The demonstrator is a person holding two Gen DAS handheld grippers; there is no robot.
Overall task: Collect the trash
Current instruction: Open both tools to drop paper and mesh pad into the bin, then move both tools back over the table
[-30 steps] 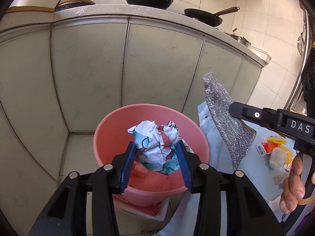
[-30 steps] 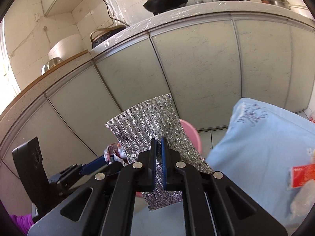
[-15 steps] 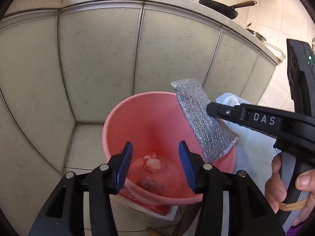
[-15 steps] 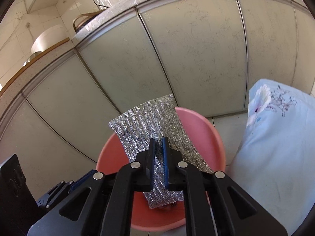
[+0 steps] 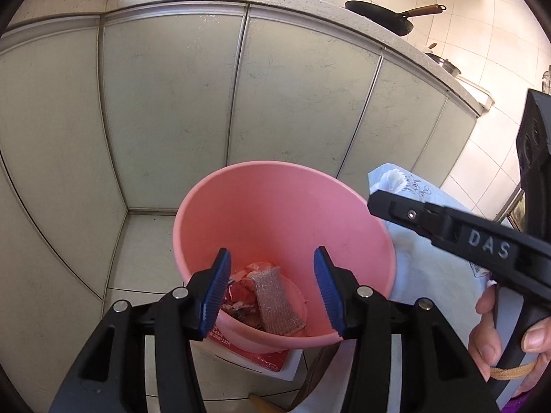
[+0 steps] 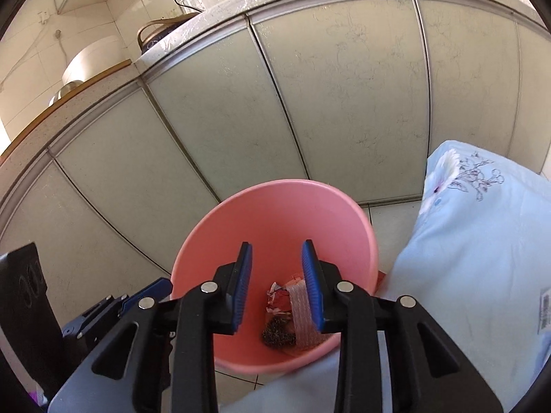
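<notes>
Your right gripper (image 6: 277,287) has its jaws parting with nothing between them: half a second ago they were pinched on the silver mesh scouring cloth (image 5: 275,301), and that cloth now lies flat on the bottom of the pink bin (image 5: 275,186), beside the crumpled wrapper scraps (image 5: 241,290) and a dark scrubber wad (image 6: 278,335). Your left gripper (image 5: 272,290) also hangs over the bin with its blue pads well apart and empty; the printed wrapper it carried a second ago is down in the bin too. So both pieces are delivered, and I judge this drop step finished. To the right of the bin sits the table's pale blue flowered cloth (image 6: 482,241); in my view your next move is back to it for remaining litter.
</notes>
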